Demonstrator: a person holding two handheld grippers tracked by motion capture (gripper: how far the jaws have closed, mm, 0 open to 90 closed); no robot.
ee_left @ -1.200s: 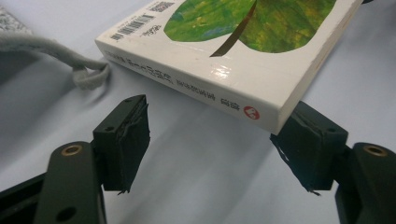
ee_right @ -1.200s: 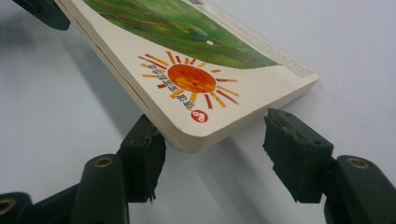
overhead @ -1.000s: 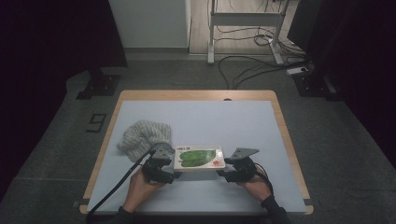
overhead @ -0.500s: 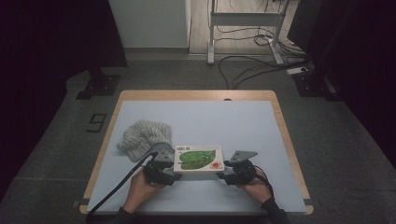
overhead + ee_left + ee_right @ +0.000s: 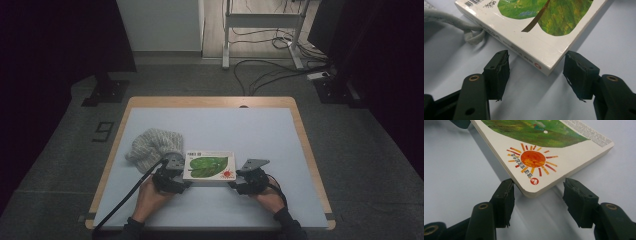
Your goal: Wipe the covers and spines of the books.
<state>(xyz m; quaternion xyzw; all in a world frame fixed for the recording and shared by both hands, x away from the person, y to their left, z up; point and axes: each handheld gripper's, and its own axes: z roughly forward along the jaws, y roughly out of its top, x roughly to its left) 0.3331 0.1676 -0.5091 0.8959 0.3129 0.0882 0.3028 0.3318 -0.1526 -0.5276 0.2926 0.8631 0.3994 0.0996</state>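
Observation:
A white board book with a green leaf and a red sun on its cover lies flat on the pale blue table top. My left gripper is at the book's near left corner. In the left gripper view that corner sits between the jaws of the left gripper, which have just been closing, and the pads stand clear of it. My right gripper is at the near right corner. The jaws of the right gripper have also been closing around the sun corner; the left pad nears the edge and the right pad stays apart.
A grey knitted cloth lies bunched just left of the book, its hem touching the book's side. The table has a wooden rim. Cables and a desk frame lie on the floor beyond.

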